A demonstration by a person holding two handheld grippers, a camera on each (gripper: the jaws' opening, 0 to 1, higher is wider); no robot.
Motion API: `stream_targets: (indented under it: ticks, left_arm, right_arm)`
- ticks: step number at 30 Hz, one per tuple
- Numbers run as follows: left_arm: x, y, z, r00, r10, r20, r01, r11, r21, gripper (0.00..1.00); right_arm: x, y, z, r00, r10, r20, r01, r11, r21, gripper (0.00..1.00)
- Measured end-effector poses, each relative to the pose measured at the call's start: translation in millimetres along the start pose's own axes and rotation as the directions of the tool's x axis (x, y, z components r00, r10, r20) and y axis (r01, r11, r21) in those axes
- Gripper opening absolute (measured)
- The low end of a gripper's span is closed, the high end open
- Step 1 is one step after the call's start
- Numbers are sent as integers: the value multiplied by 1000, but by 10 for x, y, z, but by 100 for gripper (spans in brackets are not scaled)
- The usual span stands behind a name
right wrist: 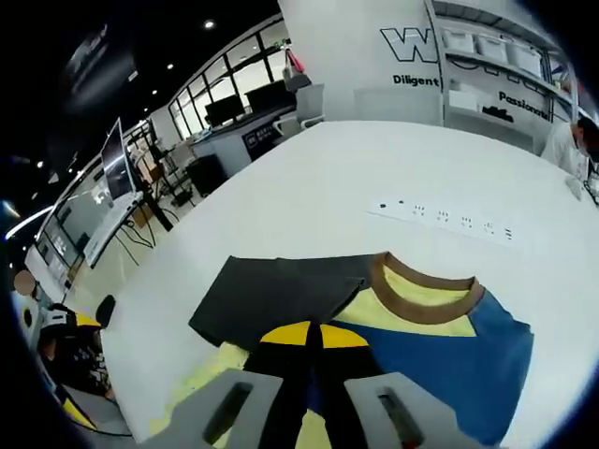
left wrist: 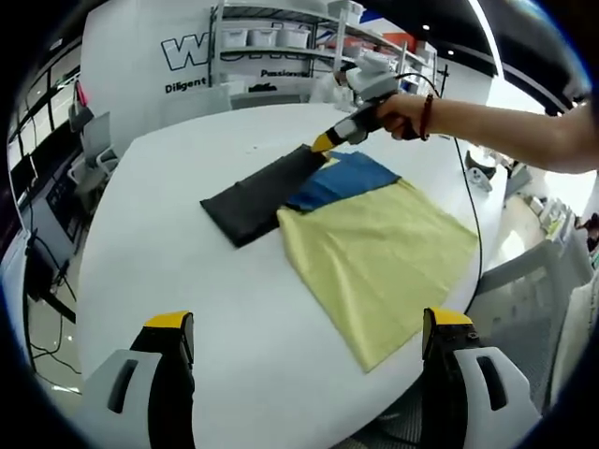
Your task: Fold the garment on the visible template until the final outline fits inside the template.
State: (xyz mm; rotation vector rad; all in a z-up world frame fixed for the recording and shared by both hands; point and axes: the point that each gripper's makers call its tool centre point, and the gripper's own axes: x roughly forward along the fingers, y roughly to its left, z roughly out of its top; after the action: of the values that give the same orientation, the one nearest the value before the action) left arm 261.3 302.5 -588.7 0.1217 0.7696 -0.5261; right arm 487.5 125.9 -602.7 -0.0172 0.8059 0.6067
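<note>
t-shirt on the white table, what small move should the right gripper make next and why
Probably carry the pinched edge across the yellow body. The right gripper is shut on the t-shirt near the brown collar, where the dark sleeve meets the blue panel. The sleeve is spread sideways over the table, and the left gripper hovers open.

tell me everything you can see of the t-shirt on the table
The soft cloth t-shirt lies flat on the round white table. It has a pale yellow body, a blue shoulder panel, a brown ribbed collar and a dark grey sleeve spread sideways. The right tongs are shut on the fabric near the collar.
</note>
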Motion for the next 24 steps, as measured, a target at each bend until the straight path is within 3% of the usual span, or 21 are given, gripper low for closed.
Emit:
stream_targets:
  ticks: [11,18,24]
  left_arm:
    - [20,-24,44,1000,-6,5,6,1000,16,99]
    - [29,-10,40,1000,-2,2,1,1000,18,99]
    - [37,-28,44,1000,-3,-1,3,1000,22,99]
  right_arm:
    - [-300,-434,-41,997,-72,-8,72,997,-20,0]
    - [-554,-776,-106,988,-151,-28,147,984,-102,0]
    - [-684,-984,-209,983,-181,-41,177,980,-91,0]
